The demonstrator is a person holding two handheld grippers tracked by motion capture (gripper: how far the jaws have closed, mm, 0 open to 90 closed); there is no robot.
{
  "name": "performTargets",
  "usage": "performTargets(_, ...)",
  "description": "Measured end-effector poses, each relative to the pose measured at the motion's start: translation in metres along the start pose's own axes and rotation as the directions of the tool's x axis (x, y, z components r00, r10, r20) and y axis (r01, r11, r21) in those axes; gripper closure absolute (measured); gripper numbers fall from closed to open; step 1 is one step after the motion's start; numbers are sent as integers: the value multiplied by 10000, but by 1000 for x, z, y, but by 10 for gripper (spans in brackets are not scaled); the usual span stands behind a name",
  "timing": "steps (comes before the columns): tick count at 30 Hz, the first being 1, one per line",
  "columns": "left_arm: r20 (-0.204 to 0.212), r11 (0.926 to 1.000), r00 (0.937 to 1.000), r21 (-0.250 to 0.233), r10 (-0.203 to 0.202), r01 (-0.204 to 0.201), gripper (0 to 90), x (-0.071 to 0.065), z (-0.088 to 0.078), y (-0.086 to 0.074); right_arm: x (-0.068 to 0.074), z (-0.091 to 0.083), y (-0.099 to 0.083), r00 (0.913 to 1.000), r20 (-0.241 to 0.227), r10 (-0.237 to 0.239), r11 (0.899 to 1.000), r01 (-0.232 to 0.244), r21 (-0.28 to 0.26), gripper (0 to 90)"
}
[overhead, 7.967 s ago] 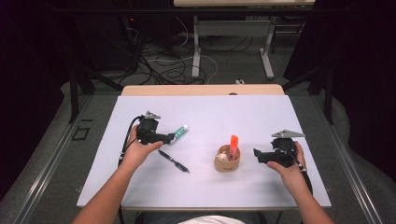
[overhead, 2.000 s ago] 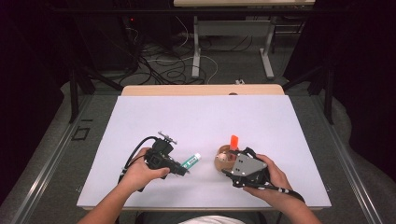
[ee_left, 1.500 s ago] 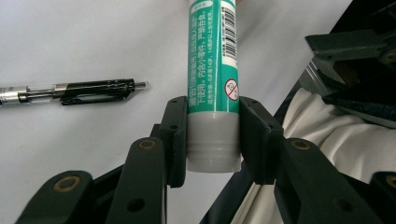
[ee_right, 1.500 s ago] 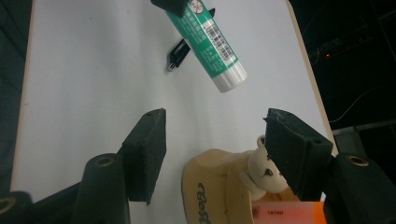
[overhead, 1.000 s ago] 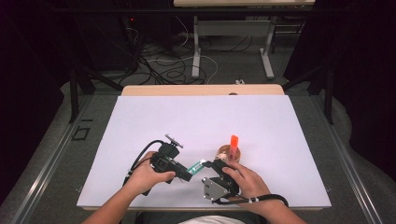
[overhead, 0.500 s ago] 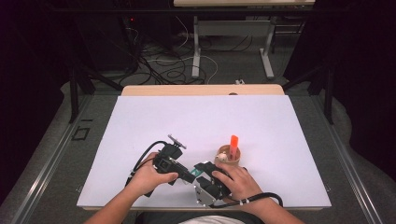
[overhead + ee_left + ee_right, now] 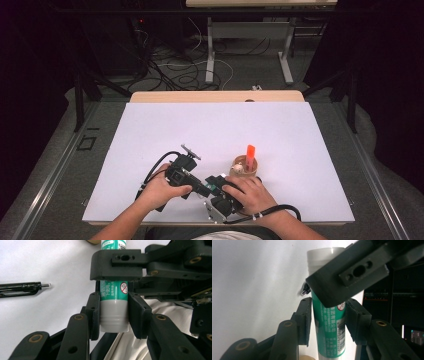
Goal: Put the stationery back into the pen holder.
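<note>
Left hand-held gripper (image 7: 113, 312) is closed on the grey cap end of the green tube (image 7: 113, 293), pads pressing both sides. Right hand-held gripper (image 7: 328, 320) has just been closing its jaws around the tube's green body; its pads are very near the tube, but I cannot tell if they press already. The tube is above the white tabletop (image 7: 165, 125), just left of the wooden cup (image 7: 243, 169), which holds an orange marker (image 7: 250, 152). A black pen (image 7: 20, 288) lies on the tabletop, left of the tube in the left gripper view.

Bright, even overhead light whitens the table (image 7: 310, 130); the surrounding room sits dim. Both gripper views are soft, their near black jaws blurred.
</note>
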State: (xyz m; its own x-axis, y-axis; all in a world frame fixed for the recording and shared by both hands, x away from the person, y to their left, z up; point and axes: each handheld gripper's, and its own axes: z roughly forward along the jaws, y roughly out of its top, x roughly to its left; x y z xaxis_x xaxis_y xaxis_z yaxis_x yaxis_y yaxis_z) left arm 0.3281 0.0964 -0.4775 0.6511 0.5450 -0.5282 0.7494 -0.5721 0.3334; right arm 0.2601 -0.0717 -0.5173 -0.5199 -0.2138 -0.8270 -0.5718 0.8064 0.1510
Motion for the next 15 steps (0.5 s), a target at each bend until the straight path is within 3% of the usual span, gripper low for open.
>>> performTargets(2, -1, 10000, 10000, -13, -12, 12, 654, 0, 0, 0, 0, 0, 1, 9997, -193, -155, 9999, 156, 63, 604)
performTargets(15, 24, 10000, 10000, 33, -89, 89, 653, 1, 2, 0, 3, 1, 5, 9983, -223, -542, 9985, 542, 23, 652)
